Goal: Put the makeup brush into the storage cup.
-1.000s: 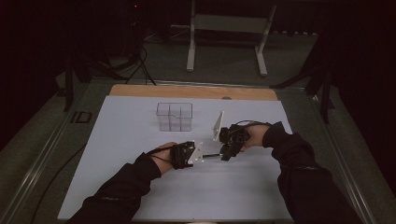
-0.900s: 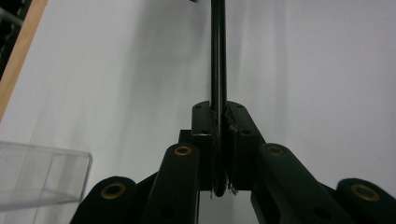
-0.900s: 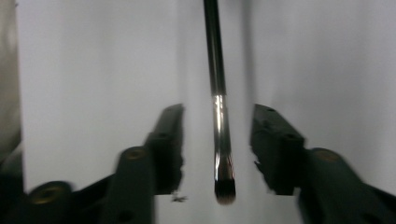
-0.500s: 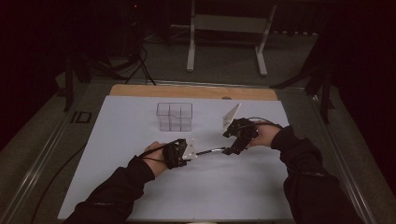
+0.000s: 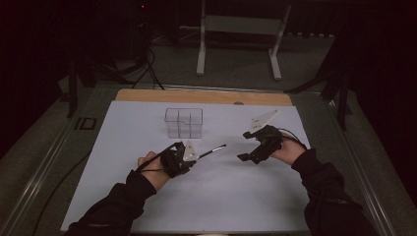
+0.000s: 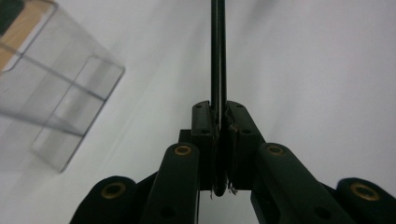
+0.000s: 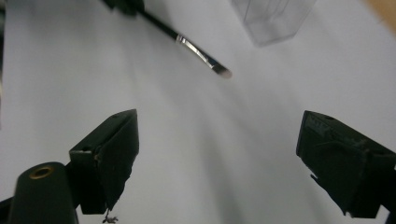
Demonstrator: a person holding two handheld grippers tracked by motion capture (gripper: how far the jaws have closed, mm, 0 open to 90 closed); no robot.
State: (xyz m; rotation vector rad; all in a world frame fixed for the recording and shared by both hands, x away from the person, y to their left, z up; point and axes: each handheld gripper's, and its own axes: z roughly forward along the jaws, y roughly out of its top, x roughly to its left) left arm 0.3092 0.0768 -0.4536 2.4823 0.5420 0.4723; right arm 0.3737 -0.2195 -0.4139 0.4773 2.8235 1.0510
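My left gripper is shut on a thin black brush, which sticks out to the right above the white sheet. In the left gripper view the brush handle runs straight up from between the closed jaws of the gripper. My right gripper hangs a short way to the right of the brush tip. Its jaws have just been opening and now stand wide with nothing between them. The brush's silver ferrule and pale tip lie ahead of them. A clear compartment box stands behind the left gripper.
A white sheet covers the table, with a wooden edge at the back. The clear box shows at upper left and at the top. A metal stand and cables sit on the floor beyond.
The two grippers were close together at the brush and have drawn apart. The right one let go, opened and moved right; the left one moved left with the brush.
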